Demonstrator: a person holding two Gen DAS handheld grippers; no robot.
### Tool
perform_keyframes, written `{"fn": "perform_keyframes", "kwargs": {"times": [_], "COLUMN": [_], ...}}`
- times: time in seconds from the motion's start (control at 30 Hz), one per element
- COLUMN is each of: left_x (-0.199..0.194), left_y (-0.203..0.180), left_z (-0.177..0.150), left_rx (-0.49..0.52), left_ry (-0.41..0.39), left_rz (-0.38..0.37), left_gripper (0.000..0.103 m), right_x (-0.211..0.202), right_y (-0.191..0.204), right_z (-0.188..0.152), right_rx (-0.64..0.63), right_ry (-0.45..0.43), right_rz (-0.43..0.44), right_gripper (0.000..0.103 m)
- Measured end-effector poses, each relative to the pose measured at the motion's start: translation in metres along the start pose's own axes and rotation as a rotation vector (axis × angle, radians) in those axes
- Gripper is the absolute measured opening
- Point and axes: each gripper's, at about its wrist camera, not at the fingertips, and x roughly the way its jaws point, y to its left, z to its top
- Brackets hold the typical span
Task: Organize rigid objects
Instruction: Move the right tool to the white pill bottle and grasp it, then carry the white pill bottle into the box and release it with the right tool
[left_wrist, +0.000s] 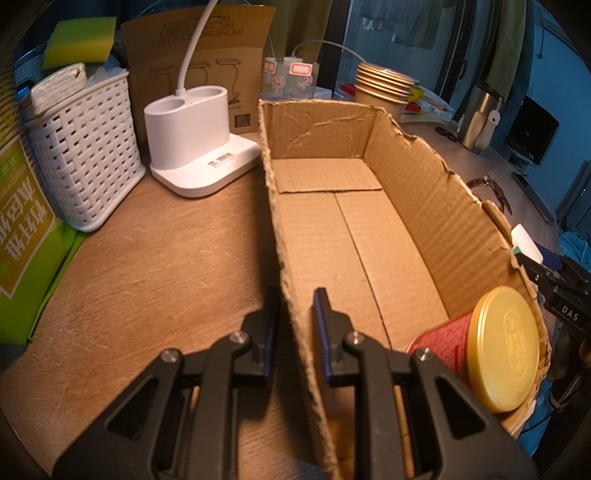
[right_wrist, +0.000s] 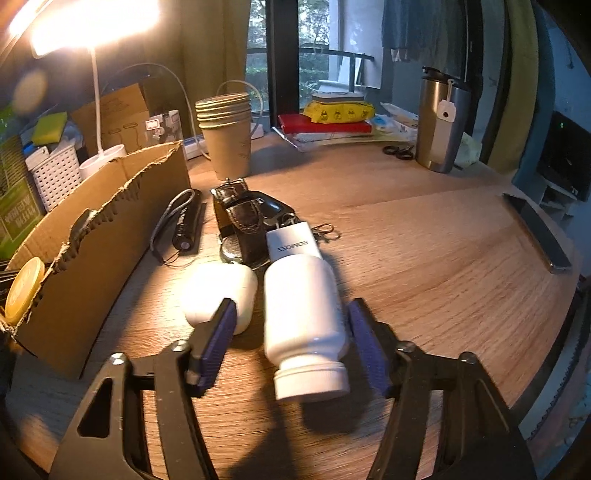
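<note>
Here the left tool (left_wrist: 295, 325) clamps the cardboard box (left_wrist: 424, 206) wall; beside the box, the right tool (right_wrist: 291, 343) straddles the white bottle (right_wrist: 303, 314), pads apart.

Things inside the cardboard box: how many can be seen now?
1. A red can with a gold lid lies on its side at the near right corner of the box. The near end of the floor is hidden behind the left gripper.
</note>
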Motion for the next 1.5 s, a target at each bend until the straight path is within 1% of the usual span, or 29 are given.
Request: {"fn": "perform_keyframes", "kwargs": {"times": [0.03,0.07,0.3,0.7,1.1,1.5], "left_x": [0.000,0.000,0.000,0.000,0.000,0.000], "left_y": [0.000,0.000,0.000,0.000,0.000,0.000], "left_z": [0.000,0.000,0.000,0.000,0.000,0.000], "left_rx": [0.000,0.000,0.000,0.000,-0.001,-0.001], "left_ry": [0.000,0.000,0.000,0.000,0.000,0.000], "left_rz": [0.000,0.000,0.000,0.000,0.000,0.000], "left_gripper": [0.020,0.020,0.020,0.020,0.020,0.020], "right_x": [0.000,0.000,-0.005,-0.031,-0.052,-0.068], "right_y": [0.001,0.002,0.004,0.012,0.038,0.076], "right_z": [0.000,0.000,0.001,0.012,0.025,0.036], "right_rx": [-0.005,-0.009,-0.017,-0.031,-0.093,-0.151], "right_ry": [0.002,0.002,-0.014,-0.077,-0.129,-0.181], "right_rz": [-0.006,-0.011,-0.003,0.028,0.088,0.183], "right_gripper": [0.049,0.047,0.046,0.046,0.046,0.046]}}
